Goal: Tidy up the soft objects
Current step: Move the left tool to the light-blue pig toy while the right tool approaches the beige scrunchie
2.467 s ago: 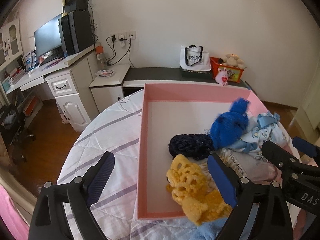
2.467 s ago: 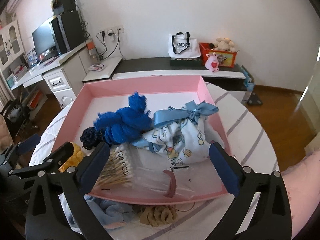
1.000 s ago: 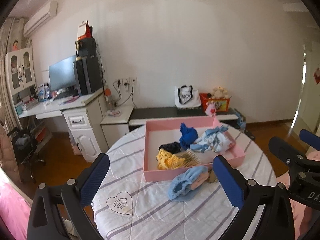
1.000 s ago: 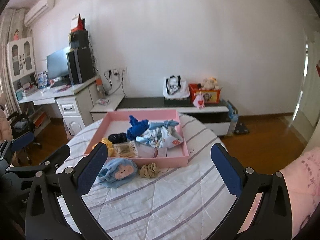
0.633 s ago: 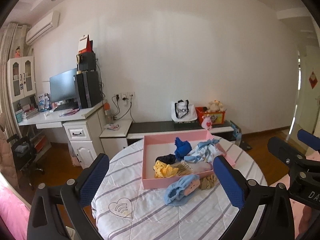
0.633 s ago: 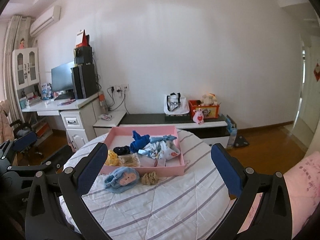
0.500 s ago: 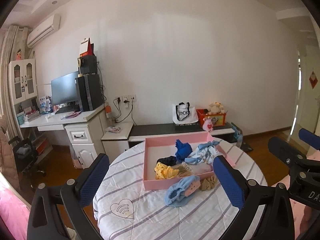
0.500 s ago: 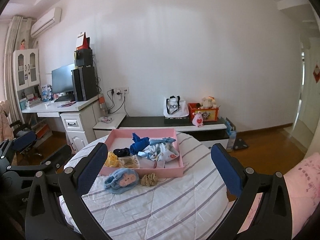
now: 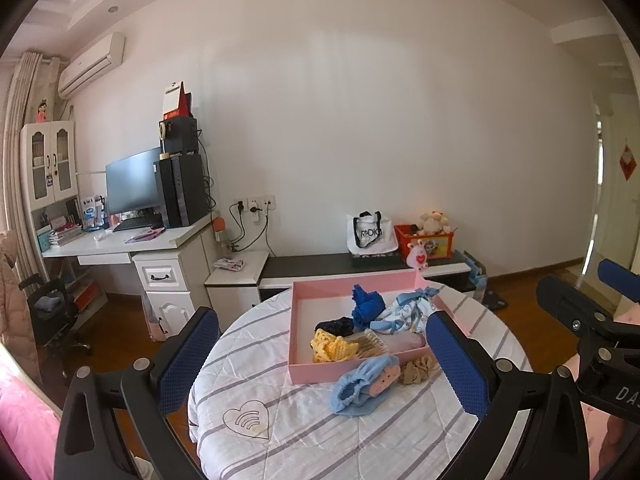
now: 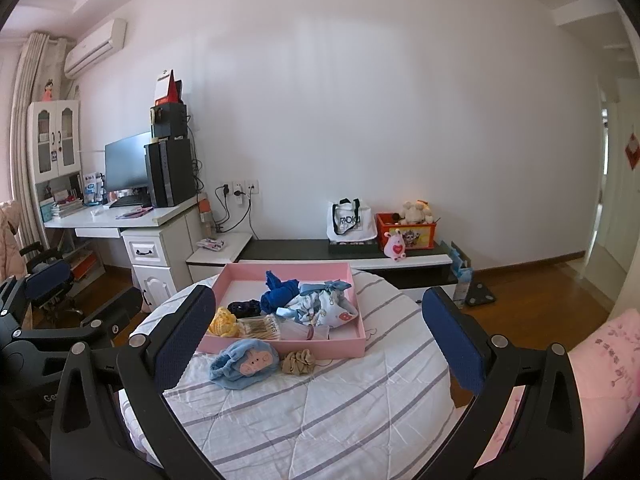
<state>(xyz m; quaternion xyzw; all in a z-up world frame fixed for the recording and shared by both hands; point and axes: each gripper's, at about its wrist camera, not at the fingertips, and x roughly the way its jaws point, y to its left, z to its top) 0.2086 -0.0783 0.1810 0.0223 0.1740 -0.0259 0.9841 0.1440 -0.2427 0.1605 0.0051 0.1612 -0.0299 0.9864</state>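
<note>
A pink tray [image 9: 298, 370] [image 10: 344, 348] sits on a round table with a striped cloth [image 9: 304, 432] [image 10: 320, 404]. Inside lie a yellow knit piece [image 9: 332, 346] [image 10: 224, 322], a dark scrunchie [image 9: 334, 325], a blue fuzzy piece [image 9: 366, 306] [image 10: 280, 294], a printed cloth pouch with a blue bow [image 9: 408, 312] [image 10: 324, 306] and a pack of cotton swabs [image 10: 260, 326]. In front of the tray lie a light blue headband [image 9: 360, 384] [image 10: 244, 362] and a tan scrunchie [image 9: 418, 368] [image 10: 298, 362]. My left gripper [image 9: 320, 364] and right gripper [image 10: 316, 348] are both open and empty, held back from the table.
A white desk with a monitor [image 9: 132, 188] and a computer tower [image 9: 182, 190] stands at the left, with an office chair [image 9: 52, 312] beside it. A low dark cabinet [image 10: 344, 250] along the wall holds a tote bag [image 9: 370, 234] and a red toy box [image 10: 406, 232]. Wooden floor surrounds the table.
Both grippers have pulled far back and up from the tray; the whole table and room now show. Both have stayed open and empty.
</note>
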